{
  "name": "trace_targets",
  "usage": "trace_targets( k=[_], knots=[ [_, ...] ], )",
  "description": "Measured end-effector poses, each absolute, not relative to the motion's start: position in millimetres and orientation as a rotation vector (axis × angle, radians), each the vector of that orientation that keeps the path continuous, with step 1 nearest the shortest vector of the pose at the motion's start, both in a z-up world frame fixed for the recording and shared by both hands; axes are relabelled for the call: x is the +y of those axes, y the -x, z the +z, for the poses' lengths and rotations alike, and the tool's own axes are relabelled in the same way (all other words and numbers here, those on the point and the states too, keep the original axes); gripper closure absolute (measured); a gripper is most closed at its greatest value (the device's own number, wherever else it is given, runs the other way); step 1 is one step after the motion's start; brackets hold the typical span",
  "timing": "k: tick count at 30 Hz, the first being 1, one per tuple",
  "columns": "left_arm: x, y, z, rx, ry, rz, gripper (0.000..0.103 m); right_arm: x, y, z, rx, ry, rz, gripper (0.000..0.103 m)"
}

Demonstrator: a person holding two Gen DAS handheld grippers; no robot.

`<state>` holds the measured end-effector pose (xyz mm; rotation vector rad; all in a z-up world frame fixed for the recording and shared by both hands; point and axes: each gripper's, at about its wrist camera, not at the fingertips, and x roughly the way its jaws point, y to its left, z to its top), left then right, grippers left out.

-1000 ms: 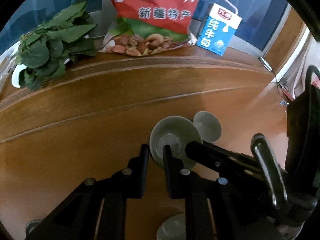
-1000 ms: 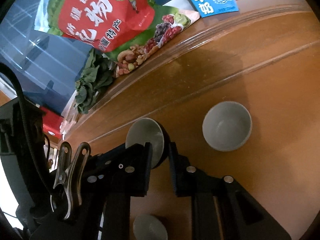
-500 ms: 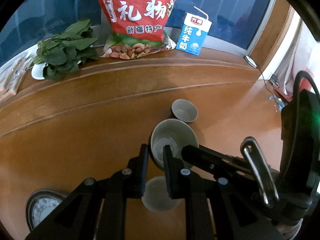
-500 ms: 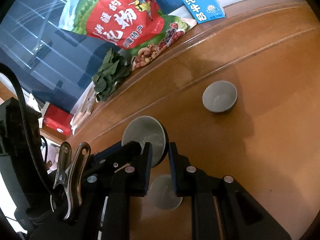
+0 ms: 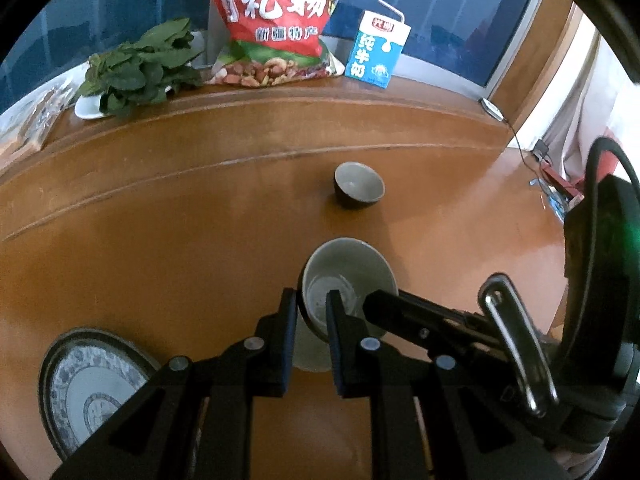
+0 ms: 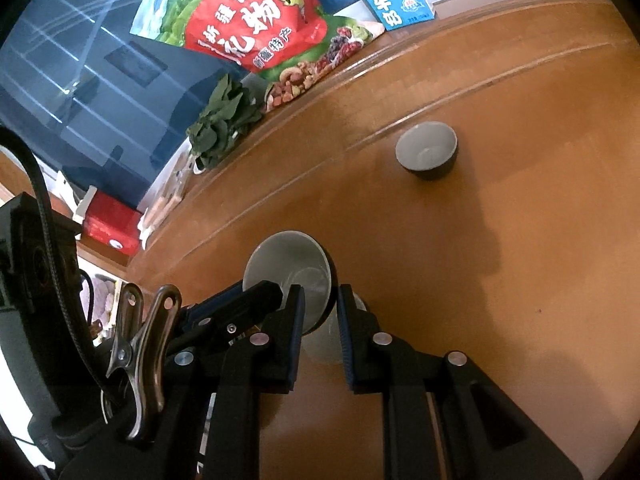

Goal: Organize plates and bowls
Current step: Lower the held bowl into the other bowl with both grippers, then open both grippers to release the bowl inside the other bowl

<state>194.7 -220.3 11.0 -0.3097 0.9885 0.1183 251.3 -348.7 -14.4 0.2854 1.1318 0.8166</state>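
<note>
Wooden table [image 5: 160, 240] fills the frame; both the left gripper [image 5: 311, 308] and the right gripper [image 6: 320, 304] clamp the rim of one grey bowl [image 5: 348, 272] at lower centre.

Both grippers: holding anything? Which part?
Both pinch one grey-green bowl by its rim: left gripper on the near-left edge, right gripper on the opposite side.

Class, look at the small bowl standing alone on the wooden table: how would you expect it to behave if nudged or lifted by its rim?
The small bowl looks glazed and hard, probably ceramic, so likely stiff and breakable if dropped. Its smooth shine suggests a rim grip may slip. On the polished table a nudge would probably slide it, not tip it, since it sits low and wide.
</note>
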Motion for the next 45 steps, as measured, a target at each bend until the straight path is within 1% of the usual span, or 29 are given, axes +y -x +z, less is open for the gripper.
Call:
trace_targets(
  k=[17,36,39,41,43,45],
  knots=[
    [-220,-189,-12,1.073,0.295,0.114,0.09,-347,-245,-36,1.216,-0.264,0.752,0.084],
    [-218,-191,-19,1.073,0.297,0.13,0.09,-346,-249,-45,1.227,-0.285,0.75,0.084],
    [-218,-191,-17,1.073,0.289,0.143,0.084,-349,-249,-45,1.226,-0.3,0.756,0.084],
    [-218,-190,-14,1.066,0.287,0.152,0.076,-352,-250,-44,1.223,-0.309,0.756,0.084],
    [-217,-191,-12,1.06,0.288,0.156,0.071,-355,-252,-43,1.221,-0.322,0.762,0.083],
    [-216,-191,-10,1.049,0.283,0.154,0.069,-358,-252,-42,1.214,-0.33,0.764,0.081]
  ],
)
